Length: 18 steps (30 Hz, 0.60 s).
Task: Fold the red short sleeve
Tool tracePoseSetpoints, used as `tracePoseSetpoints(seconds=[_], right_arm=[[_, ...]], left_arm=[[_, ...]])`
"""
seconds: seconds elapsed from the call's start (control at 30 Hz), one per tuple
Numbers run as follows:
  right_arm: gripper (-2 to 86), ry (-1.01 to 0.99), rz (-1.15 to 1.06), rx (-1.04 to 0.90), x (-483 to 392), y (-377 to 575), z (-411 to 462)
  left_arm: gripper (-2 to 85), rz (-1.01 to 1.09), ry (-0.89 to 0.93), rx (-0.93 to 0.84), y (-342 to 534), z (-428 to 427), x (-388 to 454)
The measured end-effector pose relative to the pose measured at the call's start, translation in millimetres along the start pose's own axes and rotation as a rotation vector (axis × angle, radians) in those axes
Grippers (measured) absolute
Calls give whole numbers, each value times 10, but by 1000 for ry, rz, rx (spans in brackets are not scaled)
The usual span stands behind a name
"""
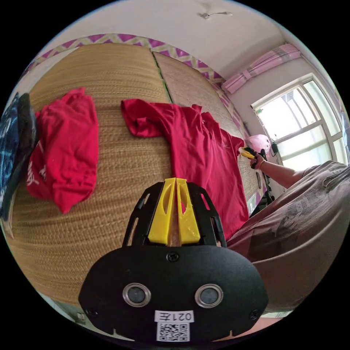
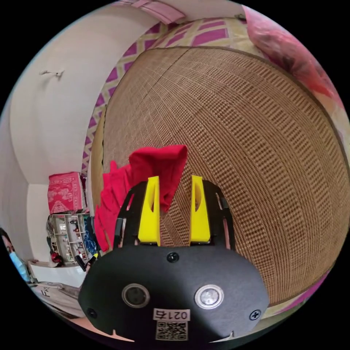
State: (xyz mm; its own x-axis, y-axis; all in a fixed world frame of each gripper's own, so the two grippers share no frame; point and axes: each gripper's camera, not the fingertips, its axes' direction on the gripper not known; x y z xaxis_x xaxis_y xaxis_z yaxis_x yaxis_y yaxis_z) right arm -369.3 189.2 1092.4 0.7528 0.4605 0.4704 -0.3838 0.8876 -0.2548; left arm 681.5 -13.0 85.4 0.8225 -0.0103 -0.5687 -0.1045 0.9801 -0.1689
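Observation:
The red short-sleeve shirt [image 1: 204, 153] lies spread flat on a woven mat [image 1: 120, 204]. My left gripper [image 1: 175, 179] is shut, its yellow tips at the shirt's side edge, and I see no cloth between the jaws. At the shirt's far sleeve a hand holds my right gripper [image 1: 247, 152]. In the right gripper view, my right gripper [image 2: 175, 178] is open just above the mat [image 2: 255, 127]. The red sleeve [image 2: 160, 164] is bunched up at its tips, and a flap of it hangs into the gap beside the left jaw.
A second red garment [image 1: 65, 149] lies crumpled on the mat's left side, with dark blue clothing [image 1: 11, 146] beyond it. The person's body [image 1: 302, 226] stands at the mat's right edge, by a window [image 1: 310, 120]. A pink bag [image 2: 288, 47] and a cluttered shelf [image 2: 69, 233] border the mat.

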Motion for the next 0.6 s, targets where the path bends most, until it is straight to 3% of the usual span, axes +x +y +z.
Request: tracePoseSetpoints(seconds=[0.1, 0.23, 0.37, 0.47, 0.6], right_arm=[[83, -187, -62, -137, 106, 172, 494], [60, -204, -99, -174, 110, 490, 847], [23, -192, -20, -170, 312, 723, 871], [17, -198, -18, -49, 380, 773, 422], [28, -20, 5, -114, 530, 806, 445]], left_arm=[[-10, -9, 9, -12, -157, 339, -44], [-10, -34, 23, -17, -279, 695, -102], [-9, -23, 16, -19, -375, 973, -19], [-9, -14, 4, -5, -389, 1060, 59], [-9, -53, 6, 20, -361, 1272, 27]])
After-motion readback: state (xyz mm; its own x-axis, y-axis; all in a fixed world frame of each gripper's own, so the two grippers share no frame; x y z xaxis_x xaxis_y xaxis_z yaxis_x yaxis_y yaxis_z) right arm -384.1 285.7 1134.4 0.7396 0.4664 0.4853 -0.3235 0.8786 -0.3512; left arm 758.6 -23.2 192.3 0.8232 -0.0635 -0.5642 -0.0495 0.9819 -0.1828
